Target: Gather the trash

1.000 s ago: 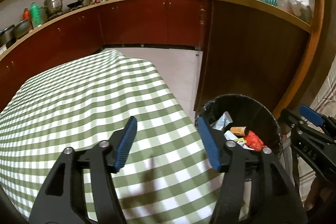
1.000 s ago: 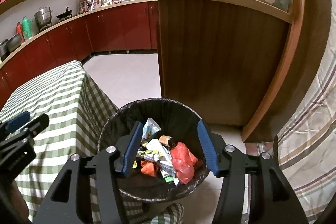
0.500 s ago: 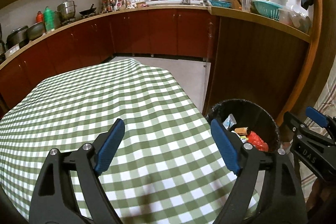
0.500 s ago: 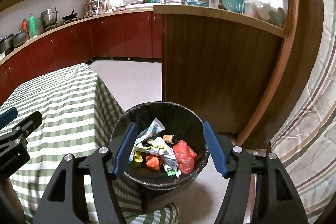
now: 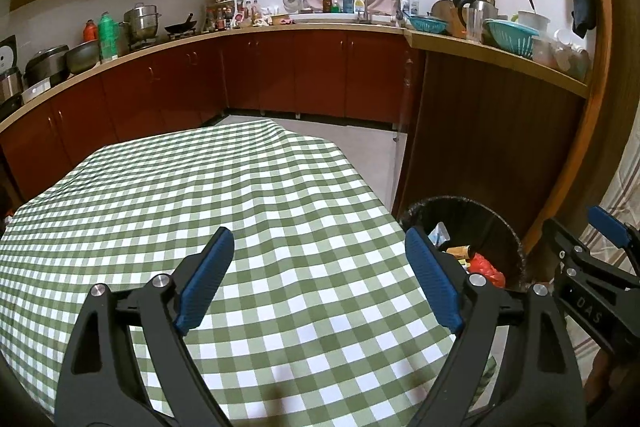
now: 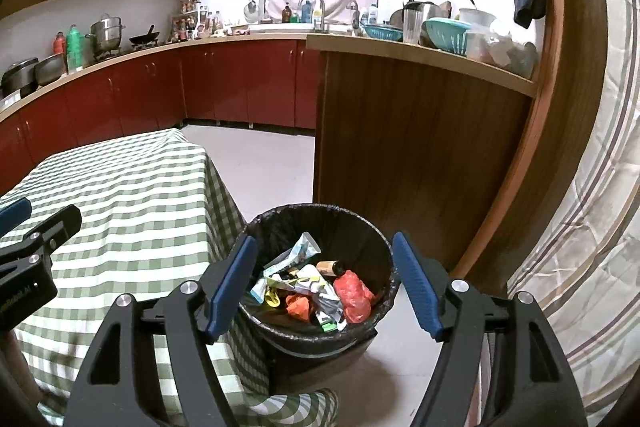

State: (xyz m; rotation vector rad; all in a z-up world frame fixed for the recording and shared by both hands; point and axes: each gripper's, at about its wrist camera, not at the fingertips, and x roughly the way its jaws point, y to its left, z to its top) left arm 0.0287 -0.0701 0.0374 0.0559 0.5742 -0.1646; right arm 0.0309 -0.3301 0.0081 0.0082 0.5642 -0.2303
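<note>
Trash: lies in the bin, on the floor at 3 o'clock of the table.
Left gripper: fingers spread, nothing held, over the cloth.
Right gripper: fingers spread, nothing held, above the bin.
Risk: a low sweep could snag the cloth or tip the bin.
Hidden: bin base and near table edge are cut off; small scraps cannot be ruled out.

White letters "DAS" stand on the black plastic right gripper. The black left gripper bears pale lettering, cut off and unreadable.
</note>
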